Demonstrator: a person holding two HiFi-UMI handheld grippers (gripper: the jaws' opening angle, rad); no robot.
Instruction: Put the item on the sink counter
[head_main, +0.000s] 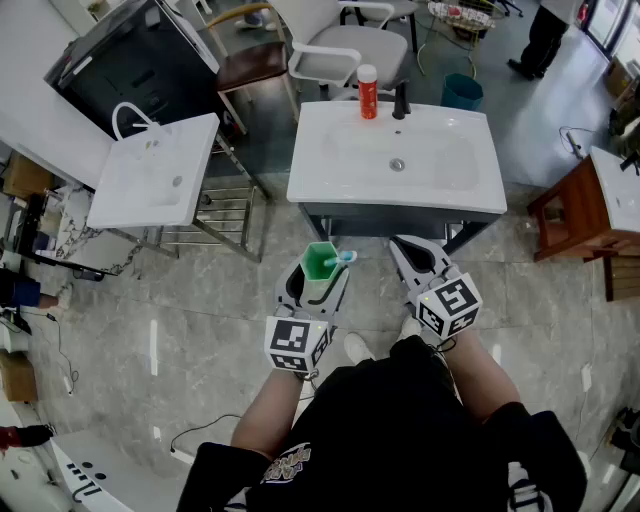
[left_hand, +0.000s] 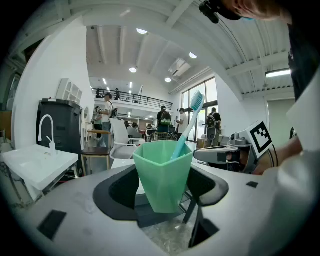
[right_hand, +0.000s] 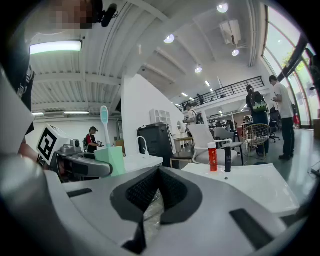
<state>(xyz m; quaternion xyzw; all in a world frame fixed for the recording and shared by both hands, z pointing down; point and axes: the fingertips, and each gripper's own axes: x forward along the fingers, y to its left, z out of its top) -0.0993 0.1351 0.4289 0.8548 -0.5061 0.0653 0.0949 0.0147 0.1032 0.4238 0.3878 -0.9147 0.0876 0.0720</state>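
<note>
A green faceted cup (head_main: 320, 268) with a light-blue toothbrush (head_main: 341, 258) standing in it hangs above the floor, just in front of the sink cabinet. My left gripper (head_main: 318, 278) is shut on the cup, one jaw on each side. The left gripper view shows the cup (left_hand: 162, 172) upright between the dark pads, the toothbrush (left_hand: 188, 124) leaning right. My right gripper (head_main: 412, 255) hovers beside it with its jaws together and nothing between them. The white sink counter (head_main: 330, 185) lies ahead of both grippers; it also shows in the right gripper view (right_hand: 245, 185).
A red bottle (head_main: 368, 92) and a black faucet (head_main: 402, 100) stand at the counter's back edge. A second white basin (head_main: 155, 170) on a metal rack is to the left. A wooden stand (head_main: 570, 215) is at the right, a white chair (head_main: 345, 50) behind.
</note>
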